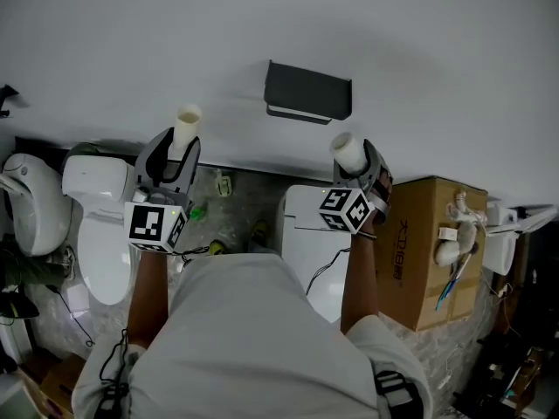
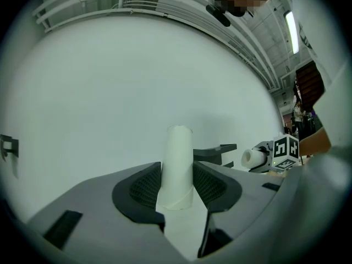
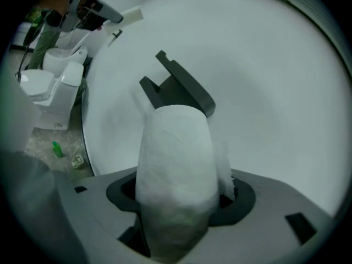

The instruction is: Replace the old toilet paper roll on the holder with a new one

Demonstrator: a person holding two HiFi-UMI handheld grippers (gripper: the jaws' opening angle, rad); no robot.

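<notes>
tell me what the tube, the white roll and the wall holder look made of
Tube: pale matte cardboard, going by its spiral seam.
Roll: soft tissue paper, fuzzy with a torn loose edge.
Holder: smooth dark grey, probably plastic or painted metal; cannot tell which.

Wall: you are facing a plain white wall (image 1: pixel 437 42).
Floor: speckled floor (image 1: pixel 240 212) is showing between a white toilet (image 1: pixel 100 234) at your left and a second toilet (image 1: pixel 306 234) ahead of you.
Right side: a cardboard box (image 1: pixel 419 251) is standing there, with white pipe fittings (image 1: pixel 454 234) lying on it.
Light: a strip light (image 2: pixel 291 32) is glowing overhead.
</notes>
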